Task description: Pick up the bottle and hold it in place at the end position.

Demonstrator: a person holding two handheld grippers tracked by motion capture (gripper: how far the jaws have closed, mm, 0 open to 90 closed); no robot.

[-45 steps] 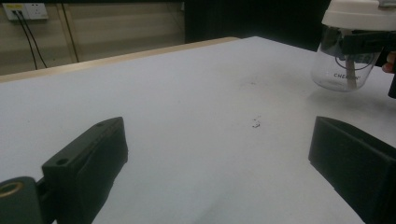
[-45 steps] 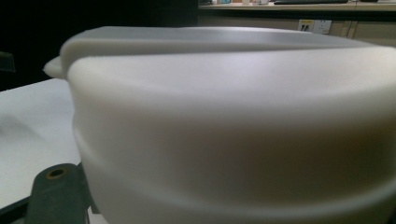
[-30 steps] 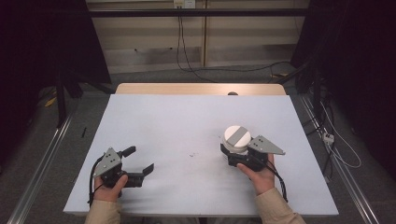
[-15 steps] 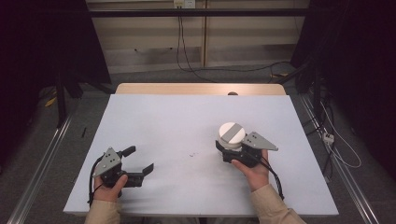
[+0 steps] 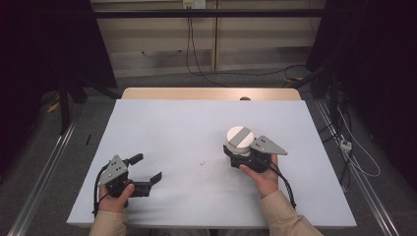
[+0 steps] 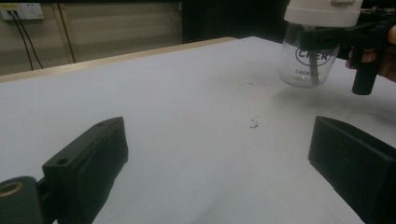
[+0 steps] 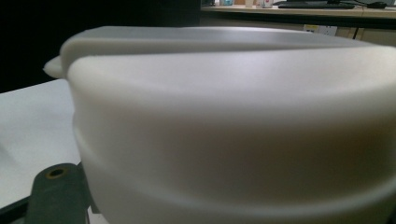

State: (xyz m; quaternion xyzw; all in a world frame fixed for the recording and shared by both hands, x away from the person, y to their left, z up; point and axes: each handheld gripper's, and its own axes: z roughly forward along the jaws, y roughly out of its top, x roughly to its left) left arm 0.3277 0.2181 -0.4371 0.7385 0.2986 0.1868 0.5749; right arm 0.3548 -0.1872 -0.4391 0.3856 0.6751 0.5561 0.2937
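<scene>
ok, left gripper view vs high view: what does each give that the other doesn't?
Left gripper view: the jar has a clear body with dark lettering and hangs above the table, its shadow beneath; wall sockets sit far left.

High view: the left hand-held gripper, jaws open, rests on the table in the person's left hand; a grey stripe crosses the jar's white lid; floor cables run at right.

Both: the right hand-held gripper clamped on the jar under its lid, the white table, a small dark mark.
</scene>
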